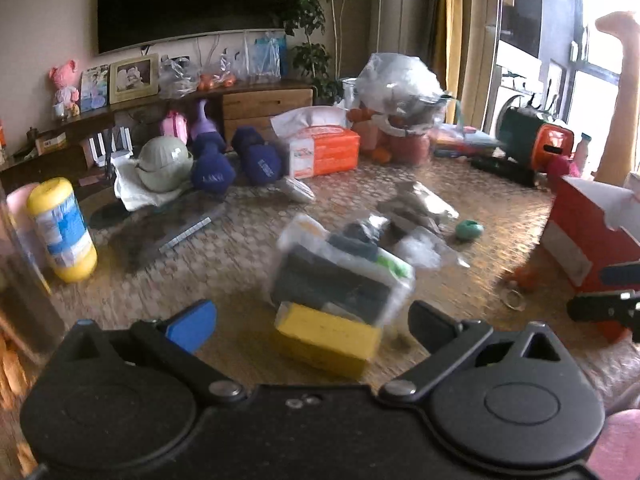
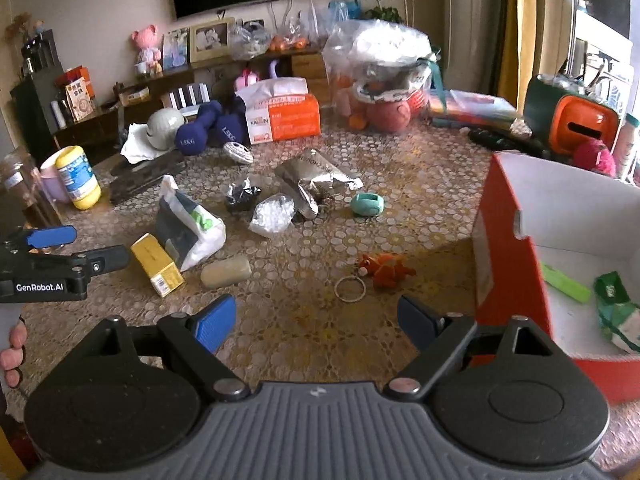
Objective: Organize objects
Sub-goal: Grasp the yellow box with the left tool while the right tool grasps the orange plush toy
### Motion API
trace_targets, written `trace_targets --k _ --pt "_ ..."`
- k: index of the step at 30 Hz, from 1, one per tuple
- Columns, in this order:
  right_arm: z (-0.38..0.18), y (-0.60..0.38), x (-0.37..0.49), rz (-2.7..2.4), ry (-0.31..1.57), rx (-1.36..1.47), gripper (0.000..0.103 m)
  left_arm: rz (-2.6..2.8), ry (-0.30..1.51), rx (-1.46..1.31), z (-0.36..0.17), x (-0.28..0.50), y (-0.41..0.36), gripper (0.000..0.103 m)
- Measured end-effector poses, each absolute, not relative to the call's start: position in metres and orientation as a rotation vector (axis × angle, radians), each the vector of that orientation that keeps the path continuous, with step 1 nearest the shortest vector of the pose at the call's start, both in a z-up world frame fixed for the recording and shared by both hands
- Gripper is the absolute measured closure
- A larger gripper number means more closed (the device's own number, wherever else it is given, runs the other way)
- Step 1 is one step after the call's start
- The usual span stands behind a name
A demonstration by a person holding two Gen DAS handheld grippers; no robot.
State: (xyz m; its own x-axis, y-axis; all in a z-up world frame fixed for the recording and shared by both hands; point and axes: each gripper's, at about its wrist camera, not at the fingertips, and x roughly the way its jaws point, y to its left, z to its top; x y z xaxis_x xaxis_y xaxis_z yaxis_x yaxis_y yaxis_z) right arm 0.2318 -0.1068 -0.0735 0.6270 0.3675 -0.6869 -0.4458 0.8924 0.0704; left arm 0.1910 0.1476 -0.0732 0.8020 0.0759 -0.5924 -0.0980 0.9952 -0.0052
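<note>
Yellow box [image 1: 328, 340]: lying on the bench [image 2: 304, 320] at twelve o'clock of the left gripper [image 1: 312, 320], fingers standing apart, nothing held.
Right gripper [image 2: 316, 320]: gaping wide, hovering empty.
Red carton [image 2: 560, 280]: sitting at three o'clock.

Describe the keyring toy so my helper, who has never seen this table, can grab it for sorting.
Start at the red box on the table's right side. Just left of its red wall lies a small orange plush keychain, with a metal ring beside it on the patterned cloth. It is the only furry orange thing there; the nearby teal holder is smooth plastic.
</note>
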Motion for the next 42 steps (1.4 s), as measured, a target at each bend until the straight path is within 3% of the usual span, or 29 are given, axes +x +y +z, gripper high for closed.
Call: trace_targets --k 6,12,36,42 --pt "-0.087 -0.094 0.262 0.438 0.791 -0.143 0.015 -0.003 0.683 0.041 -0.051 0.217 0.166 0.0" --pt "-0.104 -0.091 0.287 0.406 0.807 -0.151 0.015 -0.056 0.722 0.163 -0.081 0.216 0.15 0.0" --pt "-0.146 -0.106 0.339 0.307 0.874 -0.111 0.016 -0.015 0.786 0.008 -0.133 0.236 0.147 0.001" --pt "-0.147 -0.103 0.339 0.298 0.861 -0.118 0.017 -0.01 0.804 0.001 -0.138 0.239 0.147 0.011"
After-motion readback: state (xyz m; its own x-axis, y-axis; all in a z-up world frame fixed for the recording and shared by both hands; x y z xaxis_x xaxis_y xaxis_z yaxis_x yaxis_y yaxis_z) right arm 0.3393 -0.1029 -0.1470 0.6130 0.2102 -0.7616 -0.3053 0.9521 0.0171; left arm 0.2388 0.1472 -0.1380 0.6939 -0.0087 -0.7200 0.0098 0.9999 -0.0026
